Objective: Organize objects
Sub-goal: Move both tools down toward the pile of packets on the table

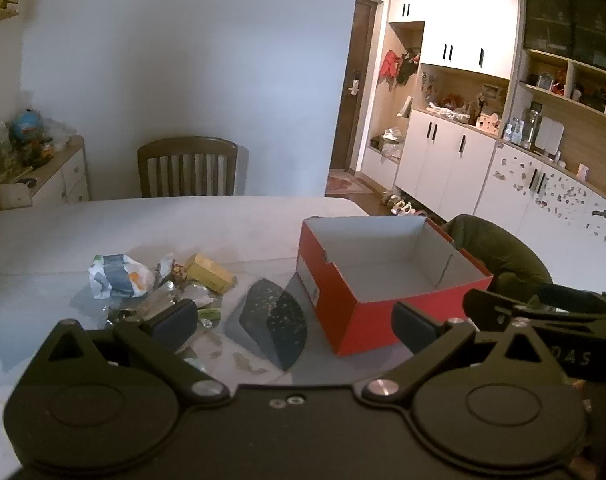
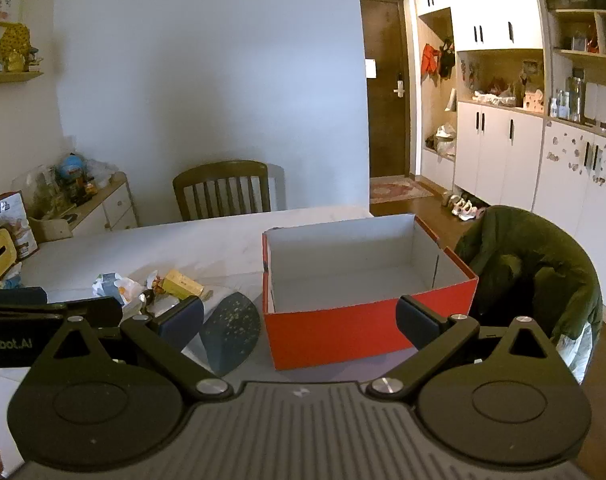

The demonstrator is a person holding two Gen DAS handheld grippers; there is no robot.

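We're holding both grippers, left gripper [image 1: 295, 326] & right gripper [image 2: 299, 320], w/ jaws wide apart, nothing between, over table [image 1: 143, 224]; red box [image 1: 383, 276] sitting open beside wrapper pile [image 1: 159, 280], possibly snack packets.

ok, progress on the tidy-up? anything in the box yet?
Done: nothing visible. The red box sits open and empty on the table.
In hand: nothing. The left gripper and right gripper are both open and hold nothing.
Left: the whole pile beside the box, including the white snack bag, yellow packet and dark speckled pouch.
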